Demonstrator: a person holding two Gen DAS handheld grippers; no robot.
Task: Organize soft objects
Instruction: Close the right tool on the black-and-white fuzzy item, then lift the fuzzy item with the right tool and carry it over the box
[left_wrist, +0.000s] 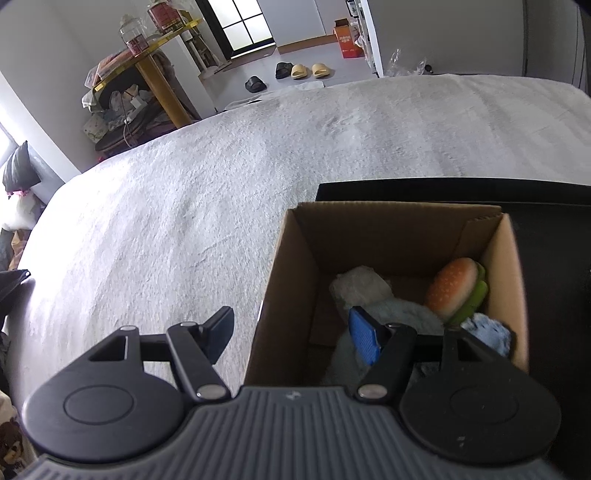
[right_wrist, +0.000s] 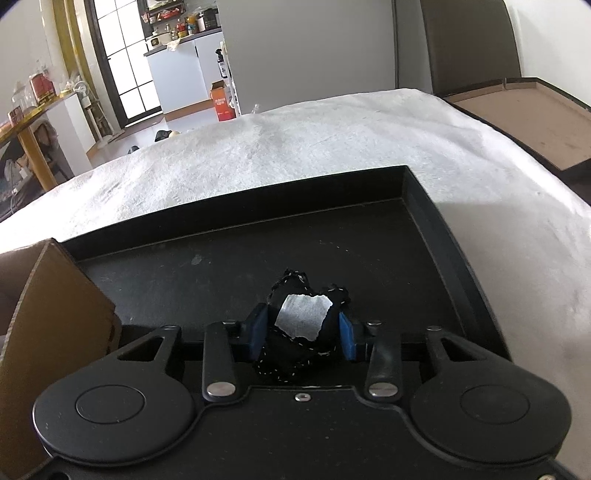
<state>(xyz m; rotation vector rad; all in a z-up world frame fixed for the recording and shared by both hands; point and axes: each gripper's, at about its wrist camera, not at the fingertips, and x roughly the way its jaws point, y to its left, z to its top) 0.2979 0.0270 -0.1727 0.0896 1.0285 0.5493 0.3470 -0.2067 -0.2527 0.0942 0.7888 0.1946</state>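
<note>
A brown cardboard box (left_wrist: 291, 280) stands on a black tray (left_wrist: 546, 236) on the bed. Inside lie a soft toy burger (left_wrist: 456, 290), a pale fluffy cloth (left_wrist: 399, 312), a whitish bundle (left_wrist: 360, 282) and a blue cloth (left_wrist: 487, 332). My left gripper (left_wrist: 291, 338) is open and empty, one finger outside the box's left wall, the other over its inside. My right gripper (right_wrist: 303, 332) is shut on a black fabric piece with a white label (right_wrist: 304, 317), held over the black tray (right_wrist: 424, 206). The box's corner (right_wrist: 55, 295) shows at left.
The tray and box sit on a white fluffy bedspread (left_wrist: 221, 177). A gold-legged side table with jars (left_wrist: 147, 55) and slippers (left_wrist: 299, 70) are on the floor beyond. A brown board (right_wrist: 524, 118) lies at the bed's right edge.
</note>
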